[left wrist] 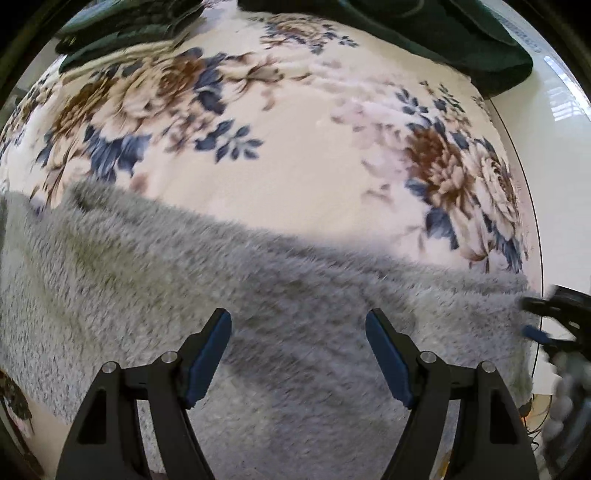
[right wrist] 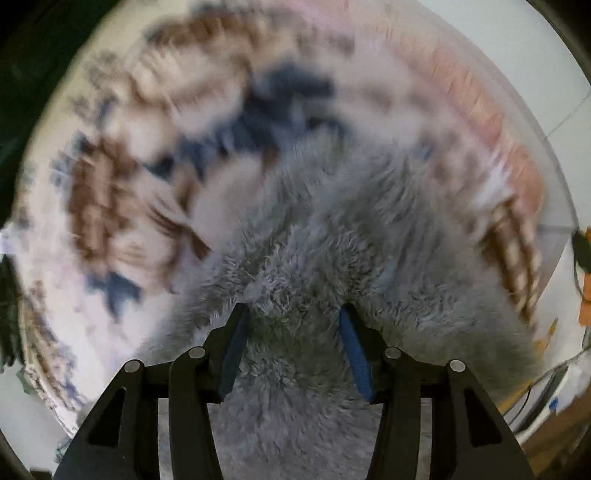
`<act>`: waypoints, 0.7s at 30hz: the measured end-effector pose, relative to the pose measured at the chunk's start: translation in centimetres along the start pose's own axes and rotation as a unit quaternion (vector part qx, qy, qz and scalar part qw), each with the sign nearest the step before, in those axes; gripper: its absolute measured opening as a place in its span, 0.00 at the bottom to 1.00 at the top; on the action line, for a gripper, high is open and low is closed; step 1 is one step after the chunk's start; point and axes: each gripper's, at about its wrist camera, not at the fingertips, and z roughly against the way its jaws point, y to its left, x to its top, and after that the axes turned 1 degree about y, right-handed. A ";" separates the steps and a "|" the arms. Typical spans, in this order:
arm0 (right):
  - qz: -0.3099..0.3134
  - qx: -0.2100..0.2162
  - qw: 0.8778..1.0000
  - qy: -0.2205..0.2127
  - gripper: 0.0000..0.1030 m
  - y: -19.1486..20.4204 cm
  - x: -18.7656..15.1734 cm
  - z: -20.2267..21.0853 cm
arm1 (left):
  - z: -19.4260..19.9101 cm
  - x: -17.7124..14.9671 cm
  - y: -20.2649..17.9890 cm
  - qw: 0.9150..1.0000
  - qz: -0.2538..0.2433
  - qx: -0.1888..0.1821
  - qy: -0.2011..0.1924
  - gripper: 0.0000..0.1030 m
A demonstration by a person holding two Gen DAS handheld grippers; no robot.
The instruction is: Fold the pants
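Grey fluffy pants (left wrist: 258,280) lie across a floral blanket (left wrist: 288,155) in the left wrist view. My left gripper (left wrist: 298,317) is open just above the grey fabric with nothing between its blue pads. My right gripper (right wrist: 291,314) has a thick bunch of the grey pants (right wrist: 295,266) between its blue pads, with the fabric bulging up around them; that view is blurred by motion. The right gripper also shows at the right edge of the left wrist view (left wrist: 535,321), at the end of the pants.
Dark green garments (left wrist: 443,33) lie at the far side of the blanket, with another dark pile (left wrist: 122,29) at the far left. A white surface (left wrist: 561,92) lies beyond the blanket's right edge. Cables and an orange item (right wrist: 585,295) are at the right.
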 end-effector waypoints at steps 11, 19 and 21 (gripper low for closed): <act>0.046 -0.010 0.983 -0.176 0.08 2.5 -3.8 8.9 | 0.6 0.0 2.5 1.000 0.022 0.003 -0.002 0.71; 0.026 0.049 0.992 -0.117 0.53 -0.2 -1.0 6.4 | 0.5 0.1 3.6 1.000 0.029 0.008 -0.002 0.71; -0.010 0.044 0.986 -0.159 0.53 -3.5 -2.6 8.7 | 0.9 0.0 3.8 1.000 0.028 0.003 -0.004 0.71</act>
